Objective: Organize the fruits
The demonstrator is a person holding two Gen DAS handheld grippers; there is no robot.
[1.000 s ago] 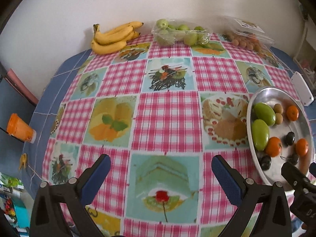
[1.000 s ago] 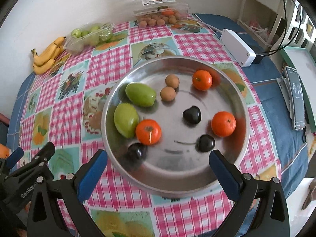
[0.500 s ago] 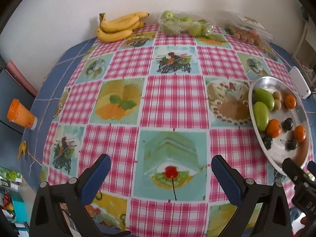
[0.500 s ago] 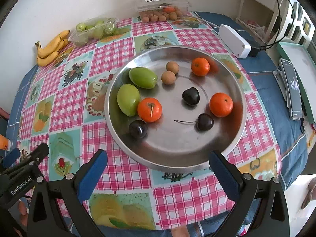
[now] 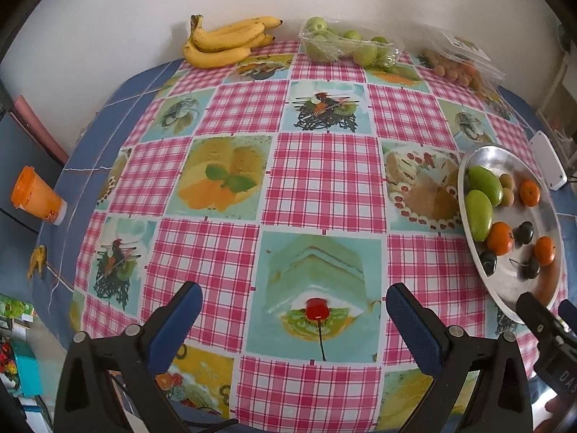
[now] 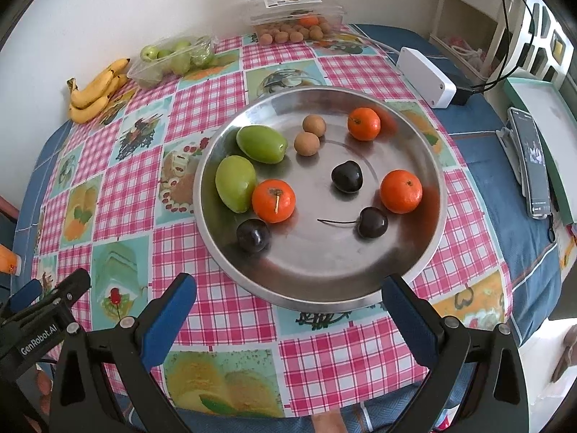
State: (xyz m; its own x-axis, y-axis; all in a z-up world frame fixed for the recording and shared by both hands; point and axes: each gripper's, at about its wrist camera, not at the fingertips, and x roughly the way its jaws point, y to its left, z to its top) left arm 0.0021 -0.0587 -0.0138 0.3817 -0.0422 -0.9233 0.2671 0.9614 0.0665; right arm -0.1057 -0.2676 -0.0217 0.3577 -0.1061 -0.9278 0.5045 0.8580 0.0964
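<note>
Right hand-held gripper (image 6: 288, 310), jaws apart, hovers near metal tray (image 6: 324, 281).

Fruit in tray (image 6: 425, 252), bananas (image 6: 95, 90) behind-left by wall

On the metal tray (image 6: 429, 238): three oranges (image 6: 273, 201), two green mangoes (image 6: 235, 183), two small brown fruits (image 6: 307, 143), three dark cherries (image 6: 347, 176). One banana bunch (image 6: 95, 91), two plastic fruit boxes (image 6: 169, 58).

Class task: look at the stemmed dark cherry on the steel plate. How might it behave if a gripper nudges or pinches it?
The cherry looks round and glossy, so it would probably roll on the smooth plate. Its thin stem seems floppy, a poor handle. It is small and likely soft, so wide fingers may bruise it.
</note>
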